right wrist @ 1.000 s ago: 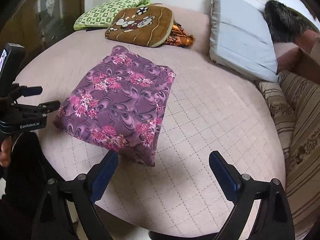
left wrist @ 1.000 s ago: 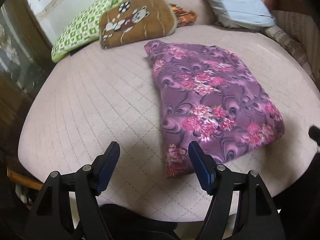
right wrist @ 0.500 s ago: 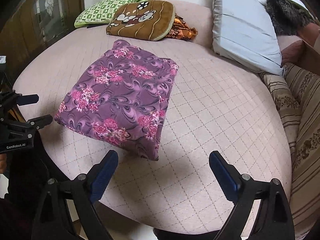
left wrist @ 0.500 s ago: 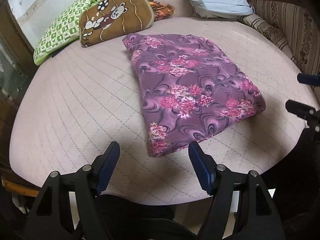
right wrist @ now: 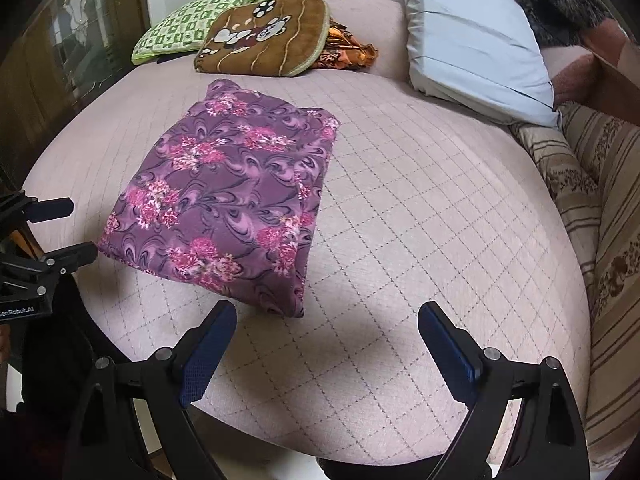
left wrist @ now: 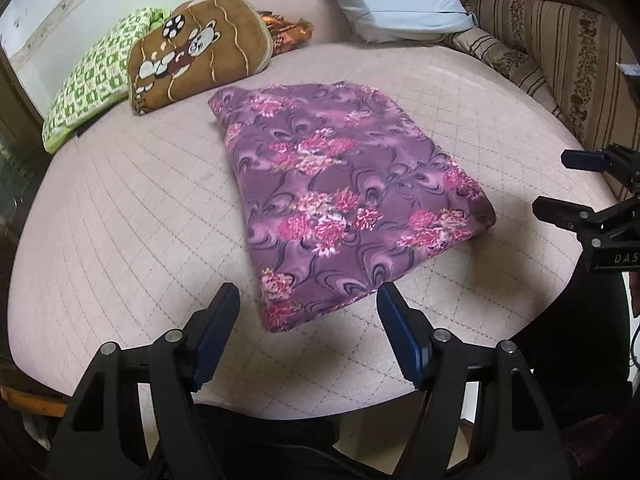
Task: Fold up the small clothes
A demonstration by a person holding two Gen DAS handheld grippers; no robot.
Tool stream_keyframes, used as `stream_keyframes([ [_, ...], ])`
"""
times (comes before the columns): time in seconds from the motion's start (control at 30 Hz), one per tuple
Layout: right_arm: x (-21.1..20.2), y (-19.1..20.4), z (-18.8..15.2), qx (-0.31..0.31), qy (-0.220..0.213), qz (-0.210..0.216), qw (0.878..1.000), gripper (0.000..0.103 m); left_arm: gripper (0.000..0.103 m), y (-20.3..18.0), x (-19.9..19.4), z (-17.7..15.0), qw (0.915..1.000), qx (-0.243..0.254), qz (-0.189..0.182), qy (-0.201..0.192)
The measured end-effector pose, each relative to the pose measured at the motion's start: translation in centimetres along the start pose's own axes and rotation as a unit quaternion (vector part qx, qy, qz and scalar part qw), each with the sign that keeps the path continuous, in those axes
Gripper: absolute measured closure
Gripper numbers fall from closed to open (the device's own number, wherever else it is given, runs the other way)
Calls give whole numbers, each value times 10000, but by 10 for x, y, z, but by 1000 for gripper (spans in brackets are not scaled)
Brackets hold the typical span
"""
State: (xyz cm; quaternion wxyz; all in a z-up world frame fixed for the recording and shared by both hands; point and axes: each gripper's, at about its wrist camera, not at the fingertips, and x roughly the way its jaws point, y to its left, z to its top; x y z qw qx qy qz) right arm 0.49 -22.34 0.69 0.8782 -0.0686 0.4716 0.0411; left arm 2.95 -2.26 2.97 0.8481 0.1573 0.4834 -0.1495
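Both tools have drawn back toward the near rim of the cushion since the earlier frames, and the garment now sits a little farther ahead of each. Left tool (left wrist: 308, 316) hangs released, fingers spread, with the near corner of the folded purple floral garment (left wrist: 344, 200) just ahead between its tips, not touching. Right tool (right wrist: 328, 336) is likewise released and holds nothing; the garment (right wrist: 228, 200) lies ahead and to its left, its near corner close to the left finger.

Going left to right along the back of the quilted pink cushion (right wrist: 420, 220): a green checked pillow (right wrist: 196, 12), a brown bear pillow (right wrist: 264, 36) overlapping it, an orange patterned cloth (right wrist: 344, 50) tucked behind that, then a pale blue pillow (right wrist: 472, 44). A striped beige cushion (right wrist: 592, 184) borders the right edge.

Bare quilted surface spreads to the garment's right and, in the left view, to its left (left wrist: 132, 208). The garment's near edge lies close to the cushion's front rim.
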Motion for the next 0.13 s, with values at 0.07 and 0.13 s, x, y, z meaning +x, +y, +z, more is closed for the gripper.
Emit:
stream_keyframes([
  [0.07, 1, -4, 0, 39, 24, -28, 10000, 9, 32, -4, -2, 0, 9999, 93, 46, 6],
  [0.13, 1, -7, 0, 103, 36, -16, 9999, 9, 32, -7, -3, 1, 9998, 159, 84, -5],
])
